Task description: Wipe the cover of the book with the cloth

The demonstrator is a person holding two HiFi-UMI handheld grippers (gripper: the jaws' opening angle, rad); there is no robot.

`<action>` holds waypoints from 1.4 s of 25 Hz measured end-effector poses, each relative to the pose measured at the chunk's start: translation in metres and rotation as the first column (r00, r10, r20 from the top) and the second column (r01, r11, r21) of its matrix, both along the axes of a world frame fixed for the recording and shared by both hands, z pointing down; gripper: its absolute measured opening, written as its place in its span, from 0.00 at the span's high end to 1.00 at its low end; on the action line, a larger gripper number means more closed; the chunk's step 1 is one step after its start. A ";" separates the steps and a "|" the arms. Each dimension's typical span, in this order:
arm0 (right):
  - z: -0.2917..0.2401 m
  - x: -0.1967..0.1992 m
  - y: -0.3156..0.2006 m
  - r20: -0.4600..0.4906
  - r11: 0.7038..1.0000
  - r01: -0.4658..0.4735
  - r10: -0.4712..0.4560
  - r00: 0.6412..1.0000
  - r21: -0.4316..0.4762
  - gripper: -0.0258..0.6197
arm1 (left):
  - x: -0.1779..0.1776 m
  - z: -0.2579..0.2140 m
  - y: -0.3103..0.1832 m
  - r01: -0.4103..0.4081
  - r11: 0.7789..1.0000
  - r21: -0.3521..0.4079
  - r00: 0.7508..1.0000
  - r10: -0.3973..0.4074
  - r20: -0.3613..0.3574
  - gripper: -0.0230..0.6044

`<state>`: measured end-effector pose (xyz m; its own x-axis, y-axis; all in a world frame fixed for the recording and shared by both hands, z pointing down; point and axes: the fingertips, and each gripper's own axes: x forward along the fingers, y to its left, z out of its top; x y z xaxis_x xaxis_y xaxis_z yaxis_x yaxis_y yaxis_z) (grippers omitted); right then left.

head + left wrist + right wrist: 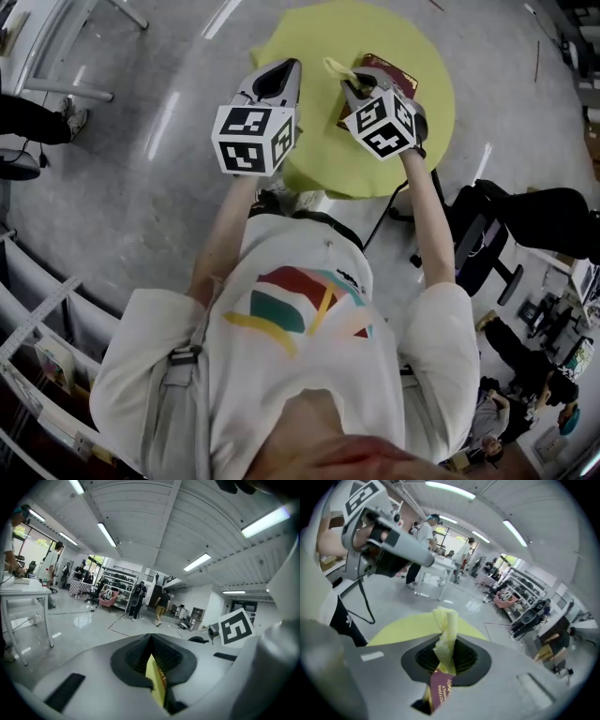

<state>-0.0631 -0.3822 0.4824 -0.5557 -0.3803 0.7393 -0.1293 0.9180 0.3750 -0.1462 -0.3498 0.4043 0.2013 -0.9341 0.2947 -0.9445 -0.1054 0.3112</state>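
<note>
Yellow-green and round, the desk (319, 164) stands on a polished grey floor (141, 141) in a large open room. The left gripper view shows ceiling strip lights (107, 534), storage shelves (119, 579), a white frame table (23, 592) and several standing people (138, 597).

The maroon book (398, 77) lies flat on the desk near its far right edge, largely covered from above by the right claw (351, 89). So little of it shows that its long axis cannot be fixed. In the right gripper view, part of the cover appears through the slot below the jaws. It carries pale print running along the slot, cut off after "A Treas" and "World's Gr".

The right claw is clamped on a pale yellow cloth (337, 67). The cloth's bunched free end stands out beyond the jaw tips, above the book.

The left claw (283, 71) is held over the desk's left side, beside the right claw and apart from the book. Its jaws are pressed together with nothing gripped, and only a yellow sliver shows through the slot beneath them.
</note>
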 end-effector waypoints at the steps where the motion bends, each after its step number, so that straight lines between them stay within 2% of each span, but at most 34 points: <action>1: -0.021 0.005 -0.007 0.052 0.999 -0.040 0.038 0.998 0.028 0.91 | 0.004 -0.011 -0.004 -0.011 1.000 0.021 1.000 0.011 0.009 0.94; 3: -0.067 0.019 -0.018 0.178 0.986 -0.145 0.129 0.976 0.081 0.91 | 0.013 -0.036 -0.010 -0.042 0.996 0.075 0.999 0.040 0.030 0.94; 4: -0.091 0.026 -0.021 0.255 0.972 -0.212 0.180 0.950 0.102 0.91 | 0.017 -0.050 -0.013 -0.064 0.992 0.108 0.997 0.059 0.044 0.94; 7: -0.152 0.051 -0.014 0.479 0.909 -0.397 0.293 0.828 0.131 0.91 | 0.028 -0.090 -0.012 -0.117 0.971 0.210 0.991 0.101 0.084 0.94; 10: -0.193 0.073 0.009 0.630 0.848 -0.514 0.329 0.703 0.130 0.91 | 0.040 -0.126 -0.001 -0.136 0.941 0.311 0.989 0.108 0.105 0.94; 12: -0.207 0.087 0.027 0.683 0.810 -0.568 0.333 0.650 0.146 0.91 | 0.050 -0.149 0.008 -0.153 0.912 0.381 0.986 0.117 0.117 0.94; 16: -0.214 0.112 0.059 0.710 0.738 -0.643 0.340 0.616 0.205 0.91 | 0.071 -0.187 0.025 -0.187 0.847 0.497 0.979 0.116 0.170 0.94; 18: -0.221 0.124 0.071 0.757 0.687 -0.690 0.321 0.569 0.228 0.91 | 0.078 -0.195 0.032 -0.200 0.813 0.547 0.971 0.091 0.221 0.94; 20: -0.228 0.133 0.082 0.802 0.634 -0.732 0.290 0.523 0.249 0.91 | 0.087 -0.195 0.037 -0.223 0.789 0.572 0.960 0.076 0.269 0.94; 21: -0.228 0.136 0.085 0.809 0.619 -0.743 0.286 0.514 0.253 0.91 | 0.091 -0.194 0.039 -0.236 0.784 0.575 0.956 0.081 0.282 0.94; 22: -0.226 0.137 0.088 0.808 0.615 -0.747 0.291 0.512 0.251 0.91 | 0.095 -0.193 0.041 -0.247 0.782 0.573 0.954 0.091 0.287 0.94; 26: -0.224 0.135 0.092 0.815 0.640 -0.735 0.291 0.501 0.224 0.91 | 0.105 -0.191 0.042 -0.273 0.780 0.563 0.948 0.119 0.295 0.94; 30: -0.221 0.131 0.096 0.808 0.661 -0.718 0.290 0.513 0.219 0.91 | 0.108 -0.190 0.041 -0.278 0.781 0.559 0.946 0.121 0.301 0.94; 35: -0.217 0.133 0.098 0.811 0.663 -0.723 0.309 0.498 0.192 0.91 | 0.108 -0.189 0.042 -0.273 0.784 0.557 0.946 0.115 0.302 0.94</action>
